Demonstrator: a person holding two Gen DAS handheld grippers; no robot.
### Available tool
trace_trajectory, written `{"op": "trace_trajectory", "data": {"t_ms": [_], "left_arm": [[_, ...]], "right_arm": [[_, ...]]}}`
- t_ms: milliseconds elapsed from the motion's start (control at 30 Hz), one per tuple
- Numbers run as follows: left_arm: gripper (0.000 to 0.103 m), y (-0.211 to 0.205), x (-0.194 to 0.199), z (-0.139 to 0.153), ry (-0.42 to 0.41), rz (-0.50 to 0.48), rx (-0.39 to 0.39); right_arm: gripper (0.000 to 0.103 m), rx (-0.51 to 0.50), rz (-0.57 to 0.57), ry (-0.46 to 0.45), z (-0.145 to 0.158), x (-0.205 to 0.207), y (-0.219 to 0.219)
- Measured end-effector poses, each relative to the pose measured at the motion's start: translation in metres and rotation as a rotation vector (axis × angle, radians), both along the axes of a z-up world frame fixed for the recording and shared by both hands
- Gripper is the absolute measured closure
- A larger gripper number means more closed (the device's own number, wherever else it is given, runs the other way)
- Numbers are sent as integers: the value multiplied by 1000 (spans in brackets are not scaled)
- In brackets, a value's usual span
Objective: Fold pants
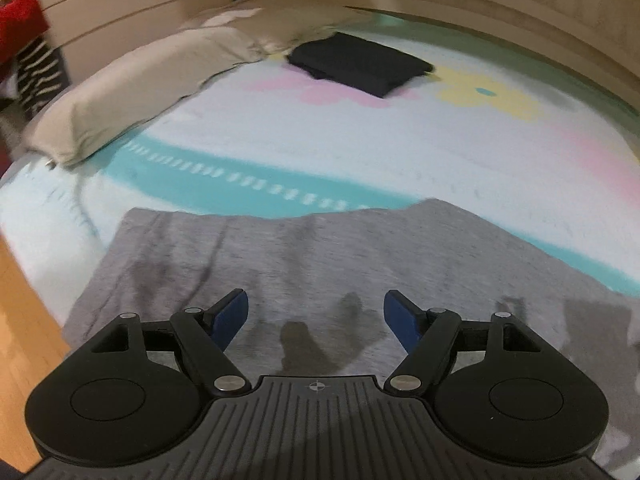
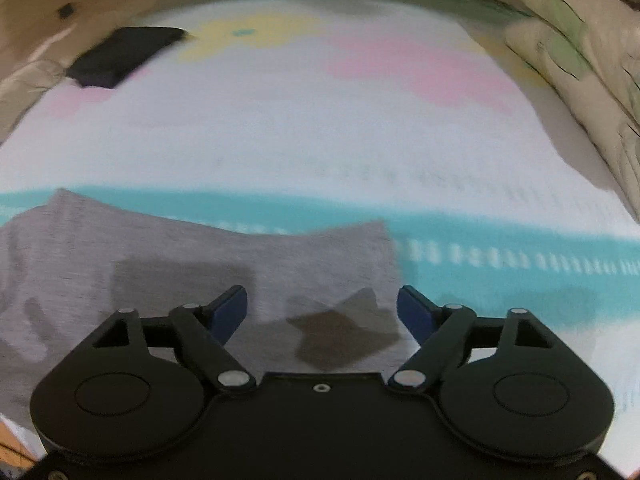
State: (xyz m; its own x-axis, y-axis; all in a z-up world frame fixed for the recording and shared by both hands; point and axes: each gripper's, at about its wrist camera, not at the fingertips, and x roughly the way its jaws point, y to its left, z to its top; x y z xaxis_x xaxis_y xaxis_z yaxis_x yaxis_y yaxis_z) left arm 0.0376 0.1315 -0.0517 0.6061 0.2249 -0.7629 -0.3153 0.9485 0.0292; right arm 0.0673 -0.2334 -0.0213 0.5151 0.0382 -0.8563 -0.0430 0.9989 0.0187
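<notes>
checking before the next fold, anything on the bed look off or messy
Nothing is spilled or damaged. The grey pants lie mostly flat but wrinkled, with a wavy far edge. A dark folded garment sits neatly near the pillow. Both left gripper and right gripper hold nothing.

You are in a home bedroom, working over a bed (image 1: 360, 152) dressed in a pastel sheet with teal, pink and yellow print. You have a beige pillow (image 1: 132, 96) at its head, a wooden slatted surround (image 1: 460, 4), folded dark clothing (image 1: 360, 62) on the sheet, and stacked bedding (image 2: 580, 60) alongside.
</notes>
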Motion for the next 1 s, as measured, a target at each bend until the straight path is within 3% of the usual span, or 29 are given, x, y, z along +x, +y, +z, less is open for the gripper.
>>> {"op": "trace_trajectory", "data": {"t_ms": [100, 233, 300, 533, 700, 833, 1000], "left_arm": [[29, 9, -1, 0, 5, 23, -10], [29, 23, -8, 8, -13, 51, 17], [29, 38, -13, 15, -36, 82, -2], [29, 92, -41, 31, -94, 183, -205], [29, 95, -76, 18, -64, 229, -201], [29, 97, -92, 1, -64, 264, -321], [29, 103, -84, -23, -39, 283, -431]], "right_arm": [[11, 38, 30, 36, -8, 3, 18], [0, 30, 91, 201, -41, 10, 44], [0, -31, 92, 128, -40, 1, 55], [0, -25, -43, 113, -41, -9, 59], [0, -25, -79, 121, -40, -9, 61], [0, -20, -73, 113, -39, -10, 60], [0, -27, -69, 100, -38, -12, 61]]}}
